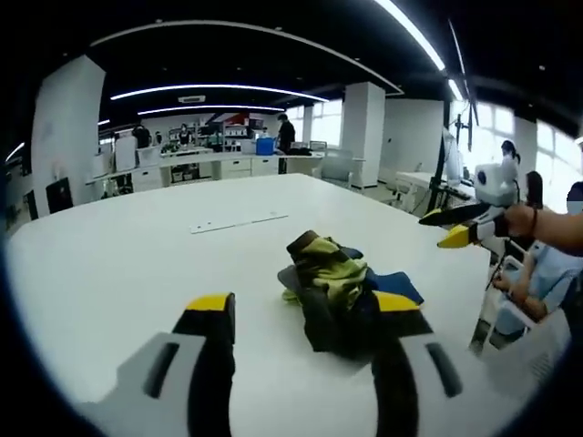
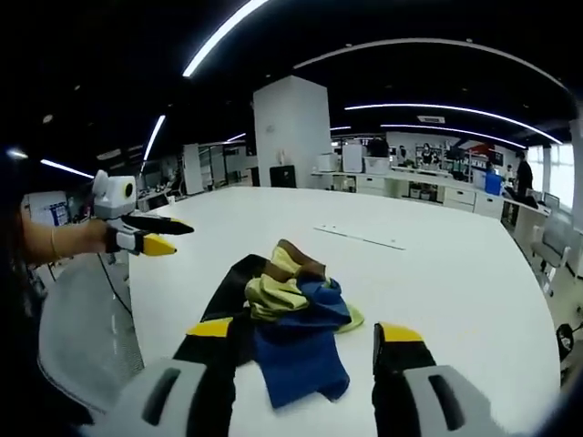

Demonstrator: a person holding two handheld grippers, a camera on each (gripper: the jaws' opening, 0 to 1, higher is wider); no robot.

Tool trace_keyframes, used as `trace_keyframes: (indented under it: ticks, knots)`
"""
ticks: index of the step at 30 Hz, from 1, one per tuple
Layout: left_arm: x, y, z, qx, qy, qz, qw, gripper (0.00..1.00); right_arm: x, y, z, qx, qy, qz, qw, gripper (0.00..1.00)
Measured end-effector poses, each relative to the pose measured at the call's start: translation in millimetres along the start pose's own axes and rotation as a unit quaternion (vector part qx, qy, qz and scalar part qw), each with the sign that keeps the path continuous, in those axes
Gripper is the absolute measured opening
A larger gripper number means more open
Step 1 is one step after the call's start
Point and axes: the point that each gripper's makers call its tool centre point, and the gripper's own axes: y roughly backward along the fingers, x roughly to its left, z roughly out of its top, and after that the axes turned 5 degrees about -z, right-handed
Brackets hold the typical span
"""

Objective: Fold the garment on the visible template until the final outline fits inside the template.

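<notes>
- Left gripper view: the garment point(image 1: 342, 291) lies crumpled in a heap on the white tabletop point(image 1: 137, 255), at lower centre of the frame, just right of the middle.
- It shows olive, yellow-green, dark and blue patches, none of it spread flat.
- The left gripper point(image 1: 305, 319) hangs low at the bottom of the frame, jaws spread wide and holding nothing; the heap sits between them, nearer the right jaw.
- The right gripper point(image 1: 451, 228) enters at the right edge, held by a hand point(image 1: 524, 221), above the tabletop and apart from the garment; its yellow-tipped jaws are parted.
- A thin pale strip point(image 1: 239, 222) lies on the tabletop beyond the garment, at mid-frame.
- Right gripper view: the garment point(image 2: 287, 319) sits at lower centre, a blue fold nearest the camera, a dark part trailing left.
- The right gripper point(image 2: 305, 341) has its jaws spread wide, gripping nothing, flanking the heap.
- The left gripper point(image 2: 155, 235) shows at the left, in a hand point(image 2: 86, 238), jaws parted, off the cloth.
</notes>
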Motion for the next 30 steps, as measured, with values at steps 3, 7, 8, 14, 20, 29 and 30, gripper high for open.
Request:
trace_keyframes:
  ticks: [3,7,8,14,20,29,30]
  knots:
    - [4.1,-8.3,0.6,-0.001,0.013,-0.004,0.9999,0.49,-1.2,-9.0,-2.6,0.004,0.003,0.005,1.0,0.52]
    - [9.9,-21.6,-2.3,0.002,0.025,-0.004,0.9997,0.45,-5.2,-22.1,-4.2,0.009,-0.001,0.005,0.9999,0.44]
    - [10.9,-24.2,-3.2,0.003,0.028,-0.004,0.9996,0.44,-6.8,-26.2,-4.1,0.009,-0.007,0.005,0.9999,0.42]
    - [14.0,-45.3,-12.5,0.017,0.045,-0.011,0.9988,0.39,-11.5,-44.7,-2.3,0.009,-0.016,0.009,0.9998,0.33]
    - [13.7,-63.9,-18.9,0.028,0.048,-0.016,0.9983,0.35,-14.5,-63.8,-5.3,0.017,-0.019,0.018,0.9995,0.27]
    - [16.3,-84.3,-29.4,0.041,0.069,-0.017,0.9966,0.28,-14.6,-88.2,-7.5,0.026,-0.018,0.032,0.999,0.19]
    - [16.4,-85.4,-29.9,0.041,0.069,-0.016,0.9966,0.27,-13.5,-91.4,-7.5,0.026,-0.019,0.036,0.9988,0.18]
